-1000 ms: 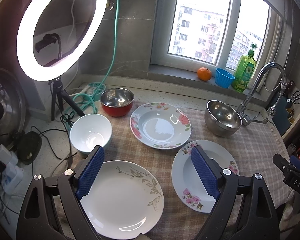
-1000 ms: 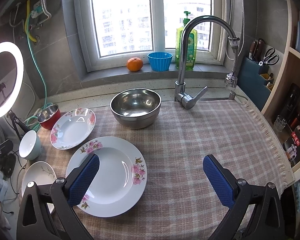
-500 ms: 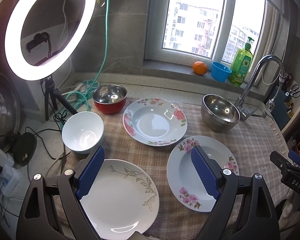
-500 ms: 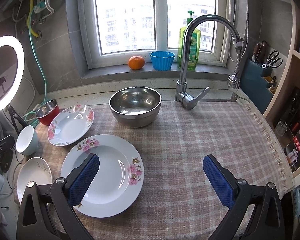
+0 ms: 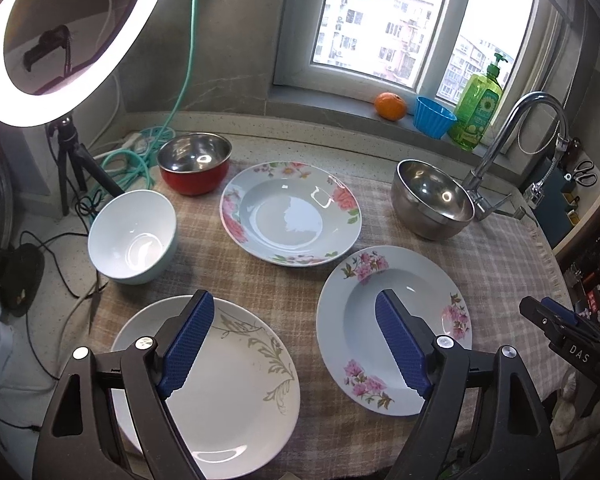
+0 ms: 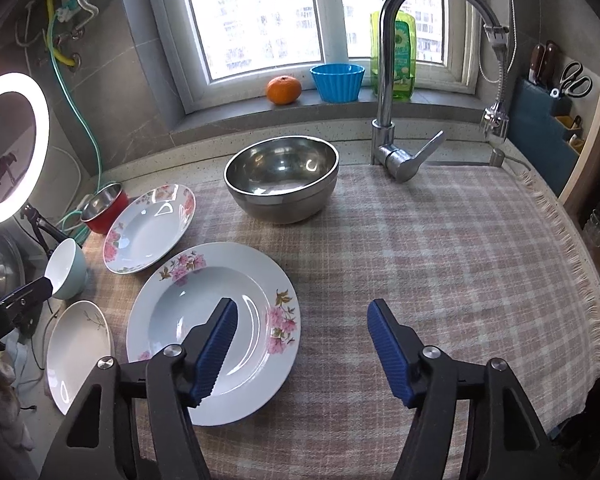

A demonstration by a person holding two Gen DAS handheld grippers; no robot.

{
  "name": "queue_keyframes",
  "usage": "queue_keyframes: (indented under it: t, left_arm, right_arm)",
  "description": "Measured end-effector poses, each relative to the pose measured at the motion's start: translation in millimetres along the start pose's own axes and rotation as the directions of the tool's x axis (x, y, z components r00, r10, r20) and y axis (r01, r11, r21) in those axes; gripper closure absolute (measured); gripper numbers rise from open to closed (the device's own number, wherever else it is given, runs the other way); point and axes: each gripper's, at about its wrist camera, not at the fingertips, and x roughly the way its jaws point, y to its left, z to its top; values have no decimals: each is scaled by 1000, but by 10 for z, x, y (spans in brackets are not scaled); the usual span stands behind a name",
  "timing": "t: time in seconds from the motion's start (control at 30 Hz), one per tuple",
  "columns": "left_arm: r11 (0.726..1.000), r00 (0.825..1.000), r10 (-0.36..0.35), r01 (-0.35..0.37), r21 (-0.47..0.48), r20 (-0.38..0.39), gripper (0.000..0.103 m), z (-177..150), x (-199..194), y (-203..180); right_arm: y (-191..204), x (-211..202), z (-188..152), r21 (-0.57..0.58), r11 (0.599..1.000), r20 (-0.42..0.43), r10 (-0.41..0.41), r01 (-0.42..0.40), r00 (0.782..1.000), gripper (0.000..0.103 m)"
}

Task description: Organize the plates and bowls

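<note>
Three plates and three bowls are sitting on the checked beige cloth (image 6: 440, 248) that is covering the surface beside the chrome tap (image 6: 392, 80). Nearest the left hand-held gripper (image 5: 296, 340) is lying a white plate with a grey leaf pattern (image 5: 228, 392), and to its right a pale blue deep plate with pink flowers (image 5: 396, 320); both are lying flat and apart. Behind them a second pale blue flowered plate (image 5: 290, 212) is resting between a red bowl with a steel inside (image 5: 194, 164), a white ceramic bowl (image 5: 134, 236) and a large stainless steel bowl (image 5: 434, 200). The left hand-held gripper is hovering with its jaws wide apart and gripping nothing, having just been closing a little. The right hand-held gripper (image 6: 302, 346) is hanging over the right edge of the pink-flowered plate, its jaws having just been closing to about half width, with nothing pressed between its blue pads (image 6: 216, 344).
</note>
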Motion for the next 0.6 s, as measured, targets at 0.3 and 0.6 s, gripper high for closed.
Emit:
queue_keyframes:
  t: [0.3,0.6]
  left_arm:
    - [991,985,-124,118,-57,-119,52,-67,241,18]
    - [984,965,-170,154,-91,-201,53,-93,493,-38]
  right_arm:
    - [-134,231,-58,74,993,-92,100,-93,991,63]
    - [-261,473,-100,141,981,-157,159,-137,975,70]
